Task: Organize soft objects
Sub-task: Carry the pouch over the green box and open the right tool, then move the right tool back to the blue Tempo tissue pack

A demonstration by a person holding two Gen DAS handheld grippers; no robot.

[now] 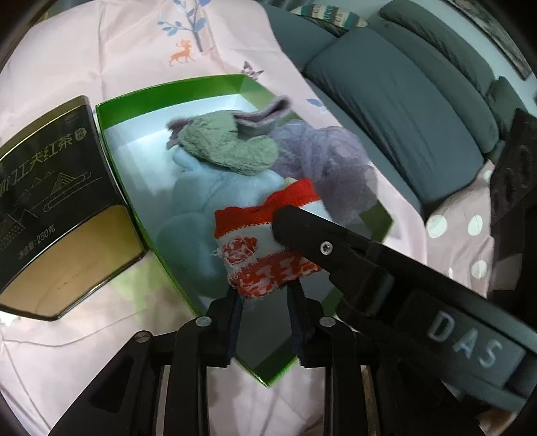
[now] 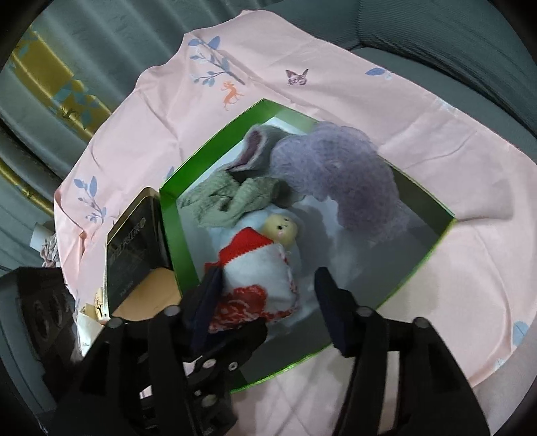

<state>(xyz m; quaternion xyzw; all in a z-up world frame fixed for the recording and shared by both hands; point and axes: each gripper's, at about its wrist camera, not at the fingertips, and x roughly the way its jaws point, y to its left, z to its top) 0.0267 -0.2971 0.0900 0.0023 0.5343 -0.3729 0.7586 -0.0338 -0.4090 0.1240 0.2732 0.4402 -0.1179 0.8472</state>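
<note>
A green box point(image 1: 110, 141) with a white inside holds several soft things: a grey-green fuzzy sock point(image 1: 228, 147), a purple knit piece point(image 1: 322, 157) and a pale blue plush doll point(image 1: 208, 201) with a yellowish face point(image 2: 280, 228). A red-and-white cloth point(image 1: 265, 248) lies on the doll. My left gripper point(image 1: 265, 296) is open over the box's near end, its tips at the cloth's lower edge. My right gripper point(image 2: 268, 273) stands open astride the cloth point(image 2: 258, 285); its left pad is at the cloth's edge and its right pad is clear of it. One of its fingers point(image 1: 302, 228) crosses the left wrist view.
A black tea tin point(image 1: 50, 208) stands against the box's left wall, also seen as the tin point(image 2: 134, 255). Everything rests on a pink printed sheet point(image 2: 436, 141) over a grey sofa point(image 1: 402, 107). A patterned pillow point(image 1: 335, 15) lies at the back.
</note>
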